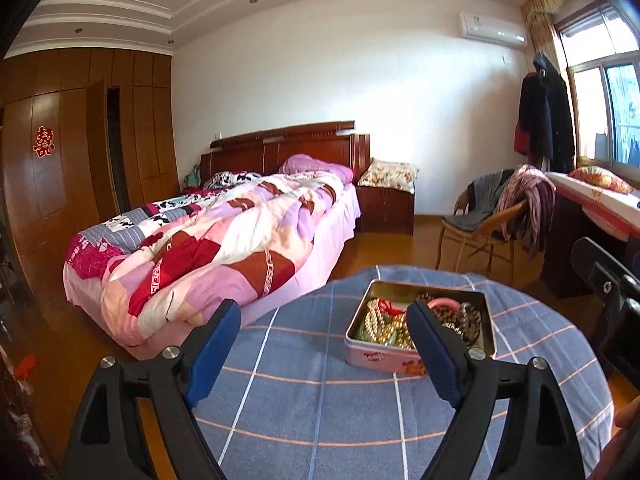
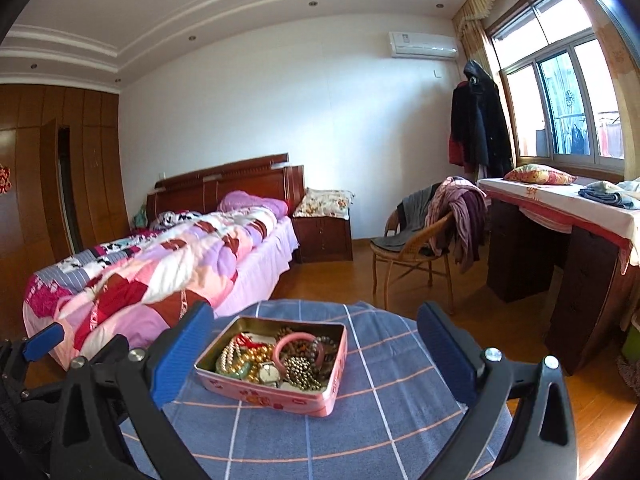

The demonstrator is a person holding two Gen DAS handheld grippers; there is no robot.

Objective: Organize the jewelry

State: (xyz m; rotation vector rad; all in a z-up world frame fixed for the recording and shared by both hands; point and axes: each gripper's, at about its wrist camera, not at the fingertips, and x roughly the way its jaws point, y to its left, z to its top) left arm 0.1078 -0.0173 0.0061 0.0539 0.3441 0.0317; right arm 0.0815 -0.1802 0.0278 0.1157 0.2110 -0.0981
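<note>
Both tools (image 1: pixel 324 322) (image 2: pixel 316 326) gape empty; the left tool's finger (image 1: pixel 434 344) hides part of the tin's (image 1: pixel 384 358) jewelry (image 1: pixel 384 320).

Left tool's finger (image 1: pixel 430 344) hides part of tin (image 1: pixel 384 358).

cloth (image 2: pixel 384 420) bare around tin (image 2: pixel 276 392), open above

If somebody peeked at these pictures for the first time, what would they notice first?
Probably the pink tin sitting open on the blue checked cloth, heaped with tangled beads, a watch and a pink bangle. Behind it on the left is the big bed with its bright patchwork quilt. Up close, both wide-open claws frame the view, the right claw around the tin.
</note>
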